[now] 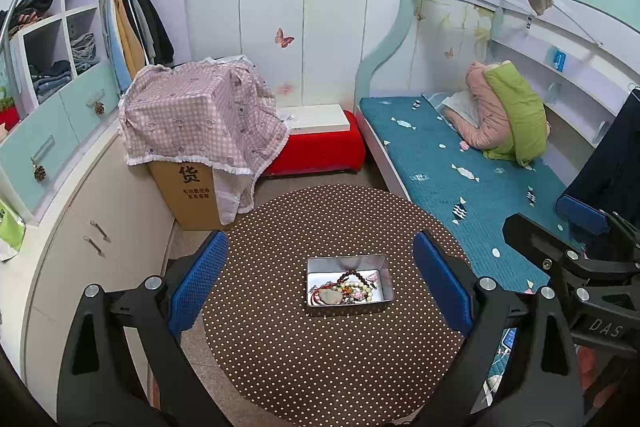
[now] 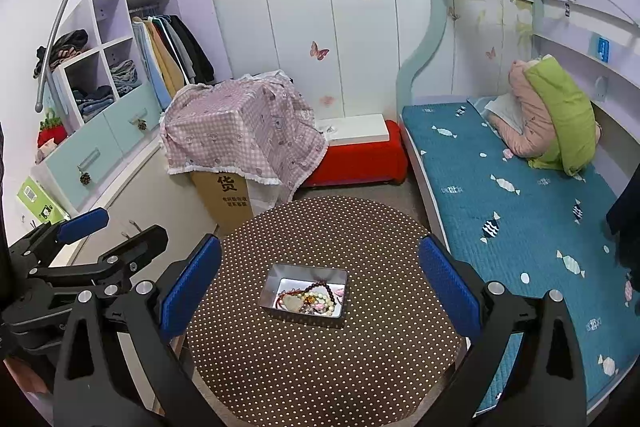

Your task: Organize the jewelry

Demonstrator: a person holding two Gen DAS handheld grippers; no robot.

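Polka-dot table (image 1: 320,367), central jewelry tin (image 1: 349,285), both claws wide apart.

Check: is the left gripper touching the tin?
Apart. In the left wrist view, the left gripper stands open with dotted tablecloth visible between each blue pad and the tin.

The round table (image 1: 320,367), covered in brown polka-dot cloth, carried one open metal tin (image 1: 349,303) of jewelry (image 1: 346,291) near its centre.

I count one metal tin (image 1: 349,301) on my one round table (image 1: 320,367). One cardboard box (image 1: 188,195) stands beyond, beside one bed (image 1: 460,179).
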